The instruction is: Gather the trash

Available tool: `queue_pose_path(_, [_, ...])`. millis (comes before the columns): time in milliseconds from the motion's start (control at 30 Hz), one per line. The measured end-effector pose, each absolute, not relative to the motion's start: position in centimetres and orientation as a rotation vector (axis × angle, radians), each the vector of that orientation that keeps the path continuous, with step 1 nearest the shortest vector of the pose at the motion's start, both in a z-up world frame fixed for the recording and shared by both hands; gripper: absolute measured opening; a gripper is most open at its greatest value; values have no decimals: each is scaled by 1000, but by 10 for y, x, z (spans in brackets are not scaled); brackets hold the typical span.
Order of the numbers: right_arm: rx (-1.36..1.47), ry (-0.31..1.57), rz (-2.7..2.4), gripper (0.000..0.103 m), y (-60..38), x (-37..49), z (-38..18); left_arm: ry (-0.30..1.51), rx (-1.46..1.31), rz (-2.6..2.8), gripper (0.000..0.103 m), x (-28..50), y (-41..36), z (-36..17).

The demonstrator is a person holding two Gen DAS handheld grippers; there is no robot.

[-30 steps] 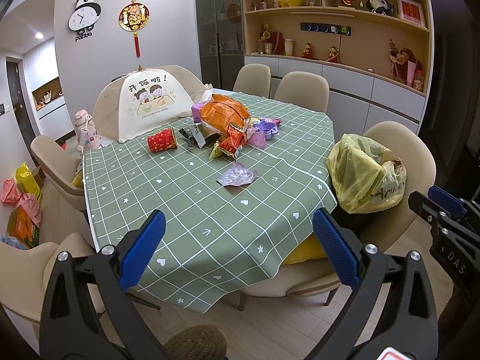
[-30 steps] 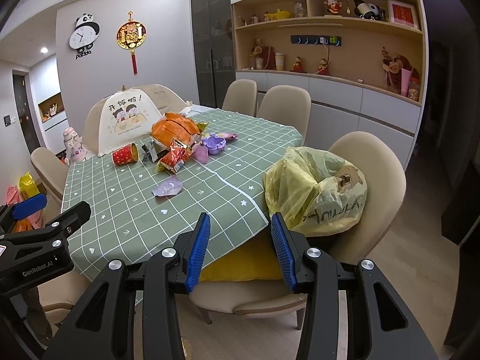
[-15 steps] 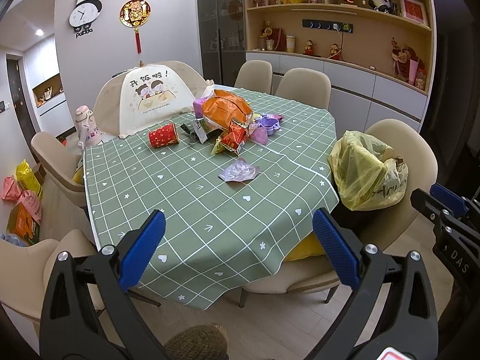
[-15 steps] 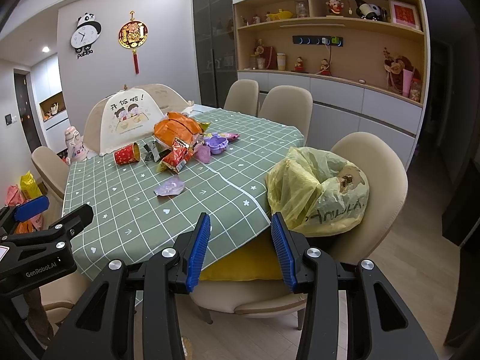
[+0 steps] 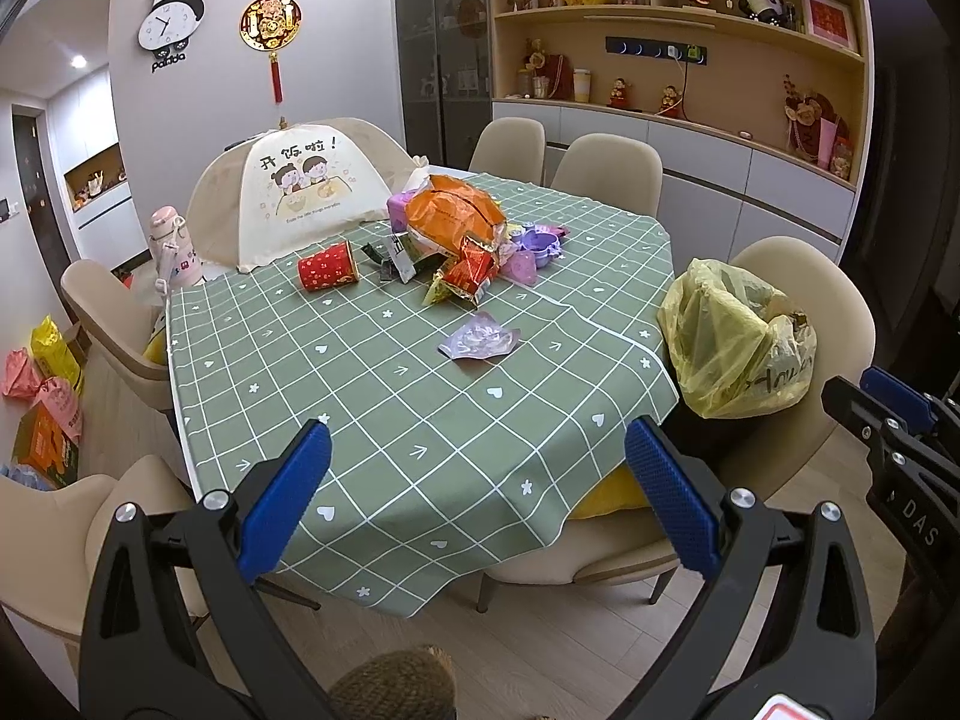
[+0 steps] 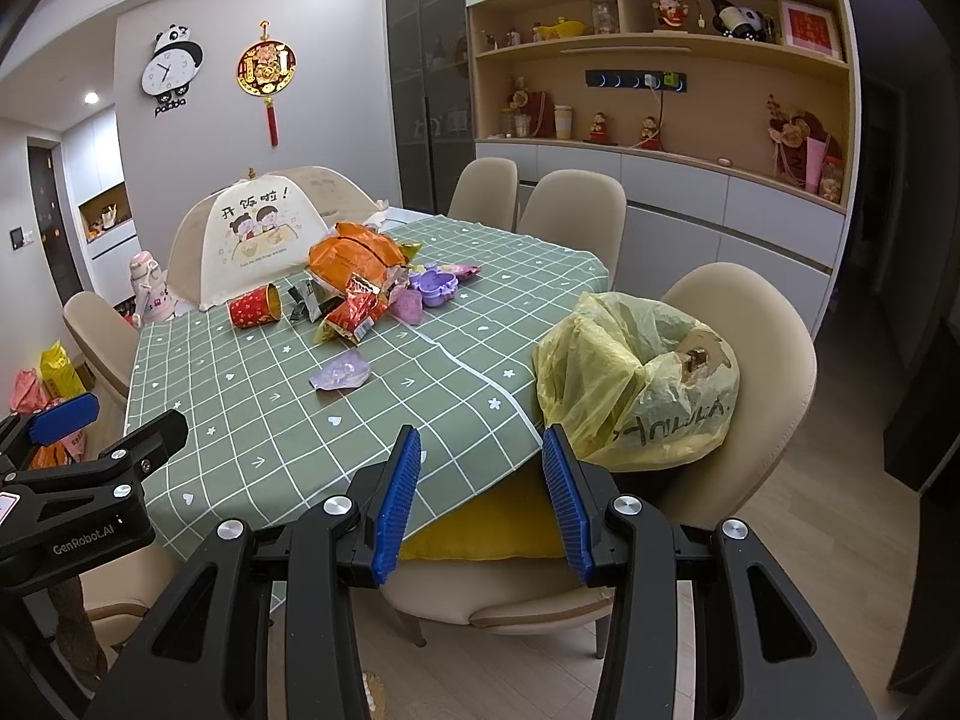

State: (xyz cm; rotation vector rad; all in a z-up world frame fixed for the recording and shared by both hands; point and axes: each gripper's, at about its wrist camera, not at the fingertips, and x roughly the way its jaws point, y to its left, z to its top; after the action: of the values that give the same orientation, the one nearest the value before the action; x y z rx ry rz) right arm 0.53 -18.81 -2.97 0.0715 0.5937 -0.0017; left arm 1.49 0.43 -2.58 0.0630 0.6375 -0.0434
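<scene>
Trash lies on a green checked tablecloth (image 5: pixel 372 396): a purple foil wrapper (image 5: pixel 479 343) (image 6: pixel 341 373) nearest me, a red paper cup (image 5: pixel 327 266) (image 6: pixel 254 305) on its side, red snack packets (image 5: pixel 468 276) (image 6: pixel 354 313), an orange bag (image 5: pixel 450 213) (image 6: pixel 354 255) and purple plastic trays (image 5: pixel 537 243) (image 6: pixel 435 288). A yellow plastic bag (image 5: pixel 729 348) (image 6: pixel 630 384) with trash in it sits on a beige chair. My left gripper (image 5: pixel 474 480) hangs open before the table's near edge, holding nothing. My right gripper (image 6: pixel 480 480) is open and empty too, aimed between table corner and bag.
A mesh food cover (image 5: pixel 300 195) and a pink bottle (image 5: pixel 174 252) stand at the table's far left. Beige chairs (image 5: pixel 606 171) ring the table. Colourful bags (image 5: pixel 48 384) lie on the floor at left. Shelves with ornaments (image 5: pixel 690 48) line the back wall.
</scene>
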Motion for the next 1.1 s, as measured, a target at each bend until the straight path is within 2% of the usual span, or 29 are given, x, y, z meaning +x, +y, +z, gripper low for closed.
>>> queue_pose_path(667, [72,597,-1,41,-187,7,-32,659,40,-39,94,22,12,-31])
queue_pose_path(1100, [81,658,8,41,-165,59,-47,749,7,-29,94,80,55,-48])
